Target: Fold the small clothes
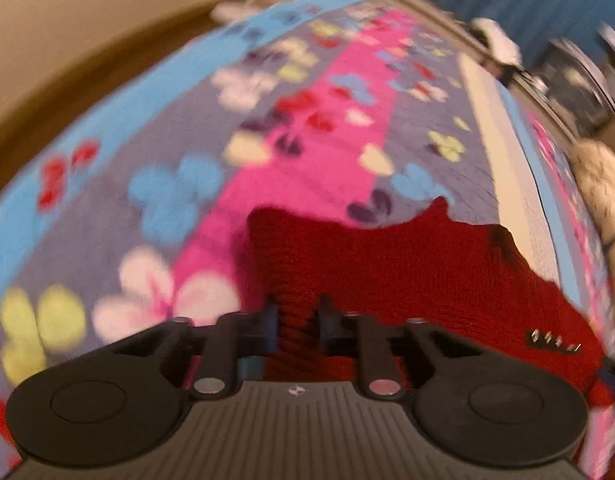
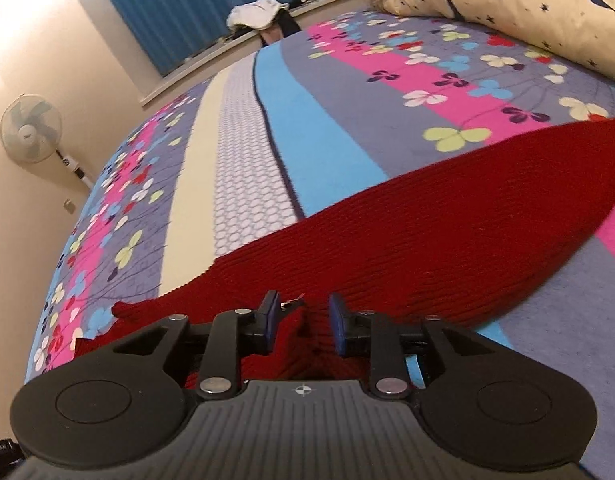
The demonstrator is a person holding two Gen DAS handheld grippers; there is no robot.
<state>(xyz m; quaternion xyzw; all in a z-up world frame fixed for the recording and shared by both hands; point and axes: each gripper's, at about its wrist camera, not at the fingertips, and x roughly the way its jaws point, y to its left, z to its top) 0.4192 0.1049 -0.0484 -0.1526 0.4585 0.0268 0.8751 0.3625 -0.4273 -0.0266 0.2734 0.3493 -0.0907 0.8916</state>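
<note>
Garment: a dark red ribbed knit sweater (image 2: 447,216) lies spread on the bed's flowered cover (image 2: 339,92), with a short row of metal studs (image 1: 553,342) showing in the left wrist view.
Long axis: in the right wrist view the knit runs as one long band from the near left up toward the far right edge of the bed, where it narrows to a point.
Left claw (image 1: 297,320): jaws close together with a ridge of the red knit pinched up between them; the picture is blurred, so I judge it clamped rather than certain.
Right claw (image 2: 303,320): blue pads apart, a raised fold of knit between them, not visibly pressed.
Which way from the claws: the fabric sits directly under and ahead of both, stretching away along the bed.
Deciding relation: both claws sit at the near edge of the sweater, so a fold would probably carry that edge away over the far part.
Nearer hand: cannot tell; both are at the cloth.
</note>
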